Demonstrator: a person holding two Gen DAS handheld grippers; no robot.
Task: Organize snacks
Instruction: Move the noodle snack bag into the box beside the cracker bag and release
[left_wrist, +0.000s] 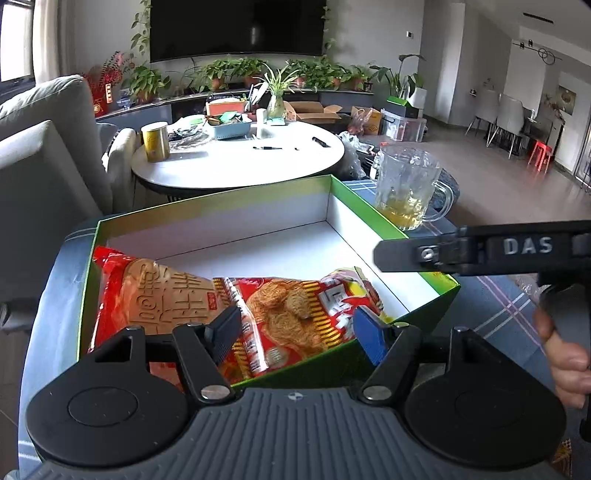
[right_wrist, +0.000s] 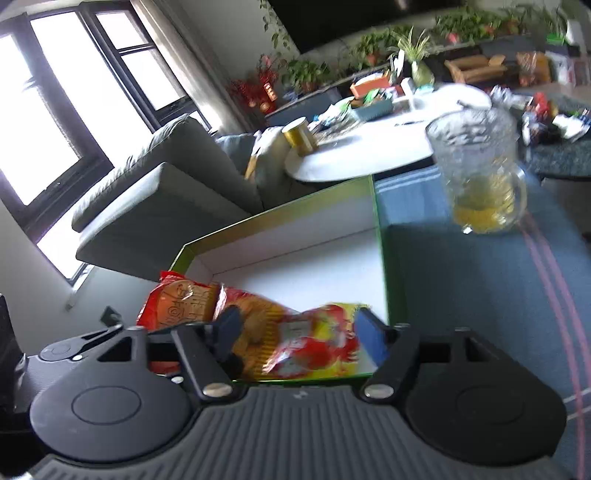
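Observation:
A green box with a white inside (left_wrist: 280, 206) (right_wrist: 295, 236) sits on a blue checked cloth. Two red snack packets lie at its near end: one printed with a biscuit (left_wrist: 162, 291) (right_wrist: 177, 299), one printed with fried pieces (left_wrist: 295, 306) (right_wrist: 295, 339). My left gripper (left_wrist: 295, 332) is open, hovering just above the packets with its jaws either side of the fried-piece packet. My right gripper (right_wrist: 299, 336) is open above the same packets. The right gripper's body, marked DAS (left_wrist: 480, 247), reaches in from the right in the left wrist view.
A glass mug with yellow liquid (left_wrist: 410, 184) (right_wrist: 480, 170) stands on the cloth right of the box's far corner. Behind is a round white table (left_wrist: 236, 162) with a gold tin (left_wrist: 155, 142) and clutter. A grey sofa (left_wrist: 44, 155) is at the left.

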